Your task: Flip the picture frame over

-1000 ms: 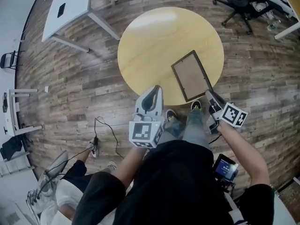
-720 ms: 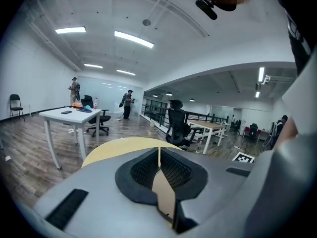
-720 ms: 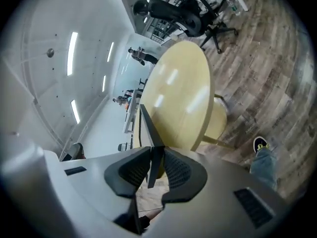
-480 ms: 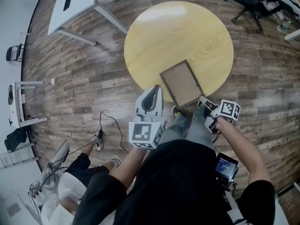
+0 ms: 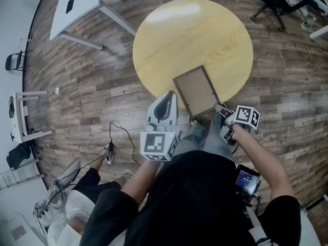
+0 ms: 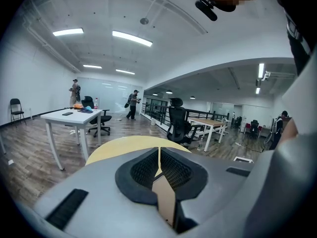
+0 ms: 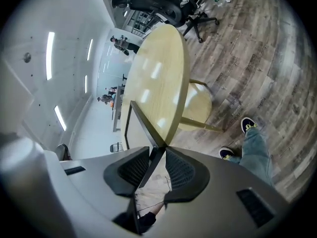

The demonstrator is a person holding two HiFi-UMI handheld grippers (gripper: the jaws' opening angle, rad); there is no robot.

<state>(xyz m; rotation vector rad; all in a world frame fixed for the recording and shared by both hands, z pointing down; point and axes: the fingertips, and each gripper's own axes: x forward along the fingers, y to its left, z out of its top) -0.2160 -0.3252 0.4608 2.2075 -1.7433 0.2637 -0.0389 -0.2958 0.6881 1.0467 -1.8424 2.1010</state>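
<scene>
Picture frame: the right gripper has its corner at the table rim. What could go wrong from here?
1. The right gripper has only the picture frame's near corner between its jaws, and they are opening, so a lift now would likely slip.
2. The frame lies at the round table's near rim with that corner past the edge. A nudge could tip it to the floor.
3. The left gripper is shut and clear of the frame, giving no support during the flip.

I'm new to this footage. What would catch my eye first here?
A round yellow table fills the top of the head view, with a brown frame lying at its near edge. The right gripper has the frame's near corner between its opening jaws. The left gripper hangs shut, left of the frame.
</scene>
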